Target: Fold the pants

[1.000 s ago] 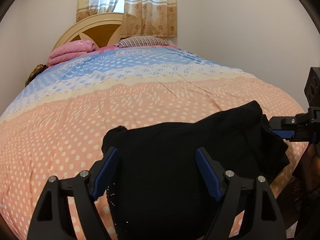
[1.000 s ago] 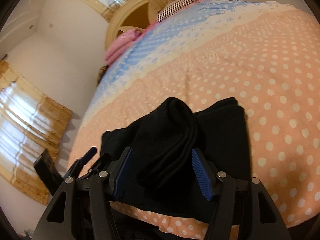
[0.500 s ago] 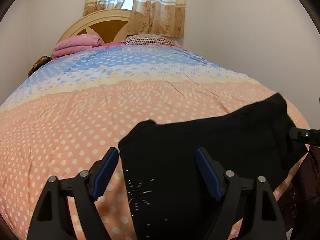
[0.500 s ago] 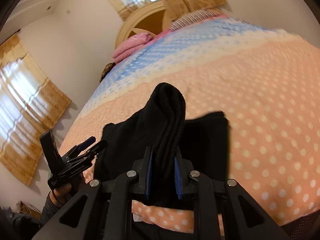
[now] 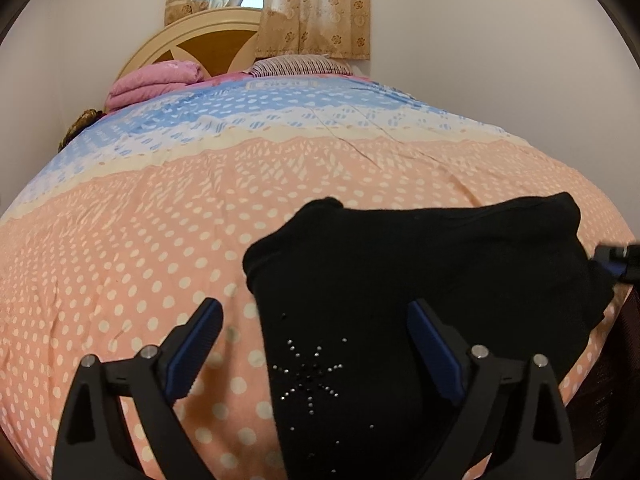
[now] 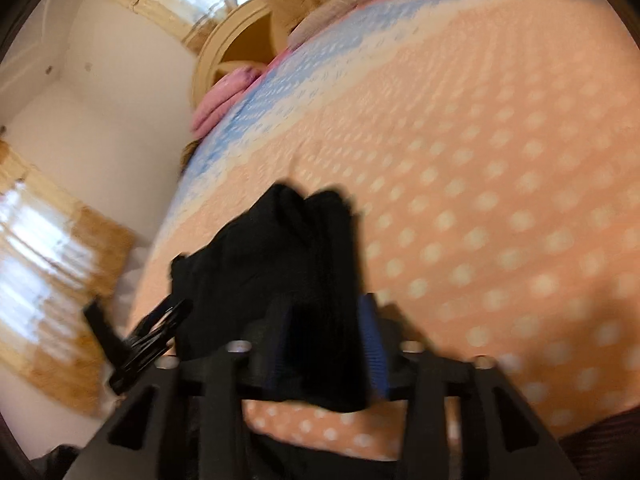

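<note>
Stretching sideways | black knit pants with a rhinestone star (image 5: pixel 400 300) lie long-axis left-to-right on the polka-dot bed (image 5: pixel 160 220) | left tool (image 5: pixel 316 344) just opened wide, gripping nothing | right tool (image 6: pixel 328 344) (blurred, re-widening) bunches the far end; grip uncertain.

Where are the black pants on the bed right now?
The black pants lie at the near edge of the polka-dot bedspread, lower right in the left wrist view, with one folded end between the right gripper jaws.
</note>
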